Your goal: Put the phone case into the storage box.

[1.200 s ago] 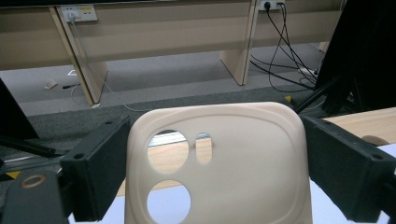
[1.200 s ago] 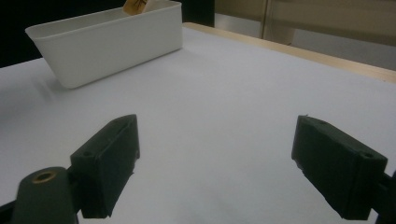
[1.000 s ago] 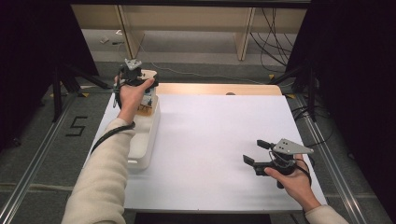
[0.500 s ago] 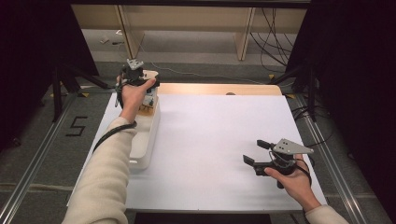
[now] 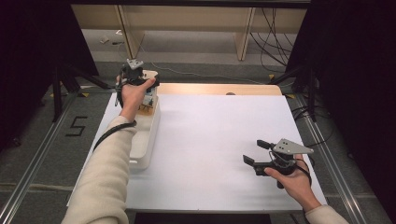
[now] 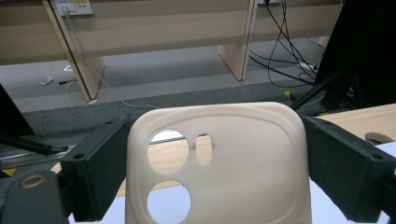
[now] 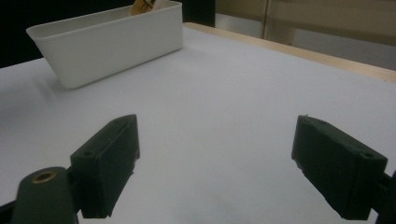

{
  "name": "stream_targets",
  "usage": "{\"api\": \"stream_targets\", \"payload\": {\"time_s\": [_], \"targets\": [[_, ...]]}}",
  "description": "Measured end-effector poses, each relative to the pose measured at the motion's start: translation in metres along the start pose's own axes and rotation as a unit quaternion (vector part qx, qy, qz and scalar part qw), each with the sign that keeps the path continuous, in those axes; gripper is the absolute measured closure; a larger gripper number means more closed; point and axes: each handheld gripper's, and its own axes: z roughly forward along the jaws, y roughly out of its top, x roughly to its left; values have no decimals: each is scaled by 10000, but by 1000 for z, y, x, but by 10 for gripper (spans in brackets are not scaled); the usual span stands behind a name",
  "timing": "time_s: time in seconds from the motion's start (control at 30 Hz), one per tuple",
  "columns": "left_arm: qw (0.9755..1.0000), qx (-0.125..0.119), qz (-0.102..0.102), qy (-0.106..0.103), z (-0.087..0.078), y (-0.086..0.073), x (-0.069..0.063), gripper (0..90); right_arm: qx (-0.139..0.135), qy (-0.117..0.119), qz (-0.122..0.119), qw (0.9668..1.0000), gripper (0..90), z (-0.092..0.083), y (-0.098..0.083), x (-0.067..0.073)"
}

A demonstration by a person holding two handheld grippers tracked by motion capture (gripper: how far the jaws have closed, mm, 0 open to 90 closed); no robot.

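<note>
A cream phone case (image 6: 252, 158) with round camera cut-outs stands upright between the black jaws of my left gripper (image 6: 215, 161), which press on both its edges. In the high view this left gripper (image 5: 139, 83) is held above the far end of a long white bin (image 5: 145, 140), and a cream edge of the case (image 5: 150, 74) peeks out beside the hand. My right gripper (image 5: 255, 151) rests low over the white table near the front right, jaws wide apart with nothing between them; the right gripper view has the same open gripper (image 7: 215, 168) above bare tabletop.
The white bin (image 7: 116, 46) lies along the table's left side with brownish items at its far end. A wooden strip (image 5: 219, 88) borders the table's far edge. Beyond it are floor, cables and desk legs.
</note>
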Motion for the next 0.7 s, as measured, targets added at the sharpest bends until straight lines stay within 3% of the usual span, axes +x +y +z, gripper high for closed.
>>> {"api": "stream_targets", "payload": {"time_s": [0.7], "targets": [[9999,101,-4,40,7,-4,2,111,-3,1,-1,10000,159,0,0,0]]}}
